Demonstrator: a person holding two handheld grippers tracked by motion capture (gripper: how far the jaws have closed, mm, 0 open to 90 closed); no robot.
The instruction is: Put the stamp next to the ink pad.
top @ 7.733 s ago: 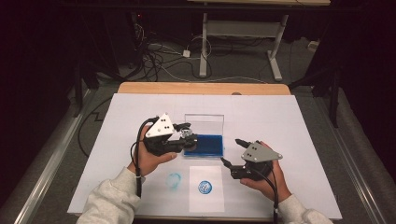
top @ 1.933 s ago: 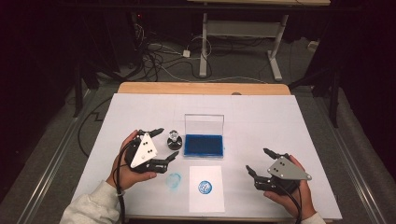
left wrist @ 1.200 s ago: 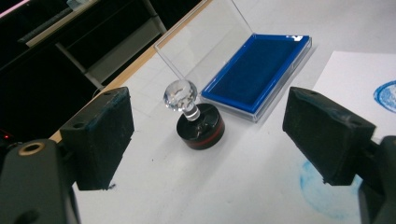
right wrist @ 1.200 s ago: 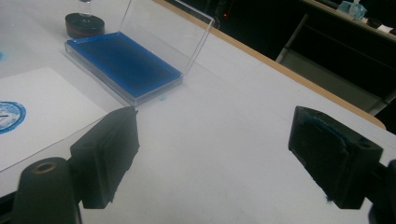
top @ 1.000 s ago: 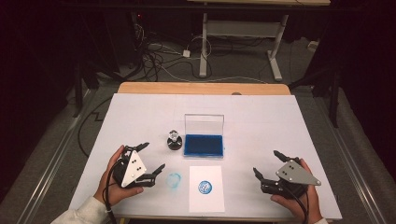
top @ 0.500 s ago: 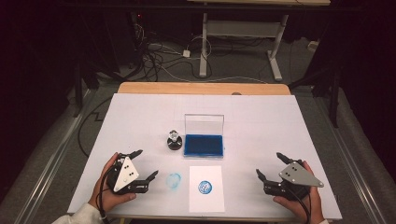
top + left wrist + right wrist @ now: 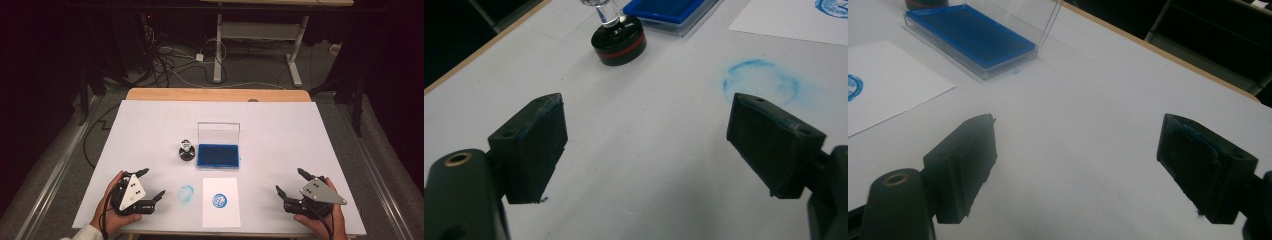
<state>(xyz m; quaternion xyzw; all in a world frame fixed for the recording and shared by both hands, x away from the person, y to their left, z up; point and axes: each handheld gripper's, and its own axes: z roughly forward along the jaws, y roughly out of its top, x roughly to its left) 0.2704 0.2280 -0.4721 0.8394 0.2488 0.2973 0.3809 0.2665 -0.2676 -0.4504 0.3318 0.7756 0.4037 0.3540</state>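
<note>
A round black stamp with a clear handle stands upright on the white table, just left of an open blue ink pad. In front of the pad lies a white sheet bearing a blue round print. A faint blue ring marks the table left of the sheet. My left gripper rests open near the front left, empty. My right gripper rests open at the front right, empty.
The ink pad's clear lid stands upright behind it. A wooden strip runs along the table's far edge. Beyond it are cables and a desk frame on the floor.
The left gripper let go of the stamp beside the pad, then both grippers drew back toward the front corners of the table, each open.
</note>
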